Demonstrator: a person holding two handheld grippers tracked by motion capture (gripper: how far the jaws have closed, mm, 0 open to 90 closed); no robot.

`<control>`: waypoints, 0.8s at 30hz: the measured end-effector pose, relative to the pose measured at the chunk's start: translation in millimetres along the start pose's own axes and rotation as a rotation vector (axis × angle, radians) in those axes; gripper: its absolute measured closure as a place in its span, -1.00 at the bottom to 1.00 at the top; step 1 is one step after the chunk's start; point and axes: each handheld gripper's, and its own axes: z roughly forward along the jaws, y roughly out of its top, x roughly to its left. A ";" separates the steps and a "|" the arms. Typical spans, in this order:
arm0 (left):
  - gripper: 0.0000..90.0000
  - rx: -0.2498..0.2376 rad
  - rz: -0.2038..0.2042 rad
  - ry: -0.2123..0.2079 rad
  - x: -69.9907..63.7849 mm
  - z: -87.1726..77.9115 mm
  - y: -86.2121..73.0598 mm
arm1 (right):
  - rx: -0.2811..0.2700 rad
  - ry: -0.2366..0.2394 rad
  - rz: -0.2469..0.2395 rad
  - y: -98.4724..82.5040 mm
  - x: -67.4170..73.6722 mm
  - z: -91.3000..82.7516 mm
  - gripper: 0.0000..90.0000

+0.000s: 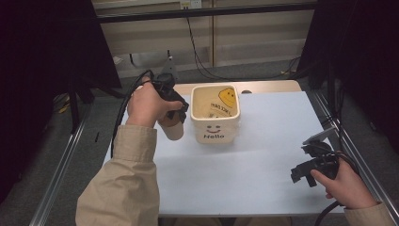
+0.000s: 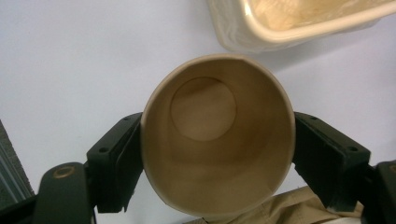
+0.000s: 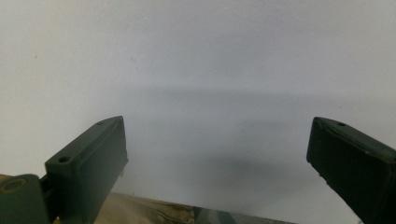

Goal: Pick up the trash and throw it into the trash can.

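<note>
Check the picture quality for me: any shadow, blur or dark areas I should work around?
High view: dim, black at both sides, the pale blue table top evenly lit. Left gripper view: the tan paper cup is sharp, its inside shaded. Right gripper view: a soft, broad shadow on the table ahead of the open right gripper.

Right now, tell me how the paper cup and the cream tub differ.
The paper cup is round and plain; the cream tub is squarish, with a smiley face and the word "Hello" on its front. The cup is clamped in the left tool and empty; the tub stands free on the table with a yellow-marked packet inside. The cup is smaller. Both are pale and open-topped.
</note>
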 end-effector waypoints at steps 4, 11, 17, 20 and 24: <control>-0.52 0.015 0.008 0.003 -1.2 -6.1 5.3 | -0.003 0.002 0.000 -0.1 -1.2 -0.7 -0.89; -0.52 0.022 0.002 0.004 0.2 -18.6 13.8 | -0.002 0.003 -0.005 -0.2 -1.0 -1.0 -0.89; -0.52 0.025 0.014 0.016 0.9 -27.6 19.3 | -0.002 0.010 -0.005 -0.5 -0.1 0.1 -0.89; -0.51 0.023 0.008 0.013 -0.5 -32.2 22.8 | -0.003 0.006 -0.005 -0.3 0.1 0.3 -0.89; -0.51 0.025 0.013 0.023 -1.0 -38.1 26.5 | -0.001 0.004 -0.010 -0.5 -1.4 -1.0 -0.89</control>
